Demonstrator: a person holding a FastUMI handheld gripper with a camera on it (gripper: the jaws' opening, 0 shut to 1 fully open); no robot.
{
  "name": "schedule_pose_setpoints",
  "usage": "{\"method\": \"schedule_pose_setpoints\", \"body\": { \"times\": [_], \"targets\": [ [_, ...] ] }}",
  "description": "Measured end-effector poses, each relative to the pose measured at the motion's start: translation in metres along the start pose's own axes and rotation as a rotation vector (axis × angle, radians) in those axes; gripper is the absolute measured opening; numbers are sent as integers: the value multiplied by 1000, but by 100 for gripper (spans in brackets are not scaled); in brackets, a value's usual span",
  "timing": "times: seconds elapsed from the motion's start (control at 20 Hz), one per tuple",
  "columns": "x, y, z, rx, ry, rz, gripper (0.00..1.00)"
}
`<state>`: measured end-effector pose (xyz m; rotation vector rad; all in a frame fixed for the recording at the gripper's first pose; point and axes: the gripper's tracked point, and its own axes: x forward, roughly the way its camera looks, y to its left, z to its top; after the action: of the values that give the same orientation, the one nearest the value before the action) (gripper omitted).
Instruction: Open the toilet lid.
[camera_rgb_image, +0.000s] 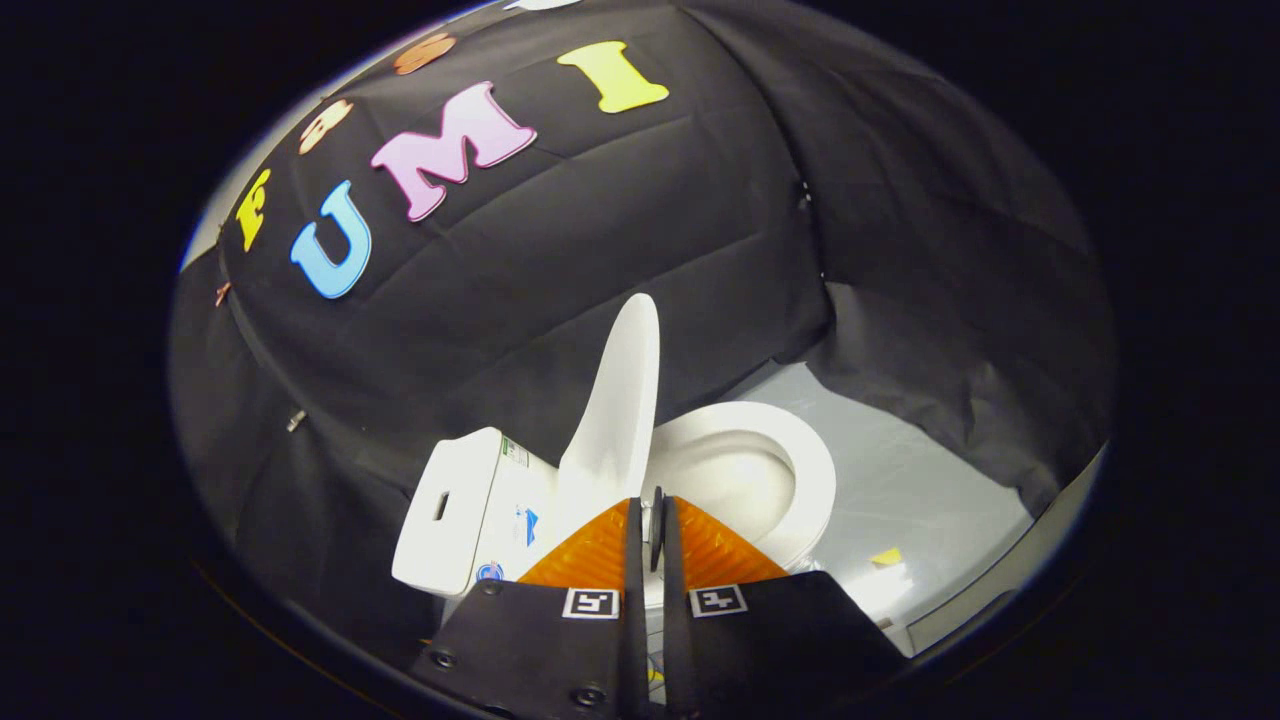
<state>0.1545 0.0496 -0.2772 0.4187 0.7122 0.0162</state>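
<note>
Dim booth, fisheye-warped edges, glare on pale floor (900, 480).

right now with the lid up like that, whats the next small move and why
Probably ease the gripper back, away from the toilet. The lid stands raised, close to upright beside the tank, and the bowl lies open, so the lifting looks done. The orange fingers are nearly closed with only a slit between them; whether they pinch the lid's edge is unclear, so open them slightly first.

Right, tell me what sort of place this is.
Probably a mock bathroom in a booth: a white toilet with its lid raised, black cloth walls, a pale floor. The claw looks shut.
</note>
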Motion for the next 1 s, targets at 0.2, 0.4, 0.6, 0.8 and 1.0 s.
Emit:
{"method": "schedule_pose_setpoints", "body": {
  "times": [0.2, 0.4, 0.6, 0.8, 1.0],
  "targets": [
    [-12, 41, 5, -33, -8, -17, 12],
    [-18, 83, 8, -91, -28, -22, 12],
    [-25, 122, 5, -139, -43, -28, 11],
    [-31, 165, -4, -180, -42, 5, 12],
    [-32, 202, -14, -246, -52, -6, 14]
  ]
}}
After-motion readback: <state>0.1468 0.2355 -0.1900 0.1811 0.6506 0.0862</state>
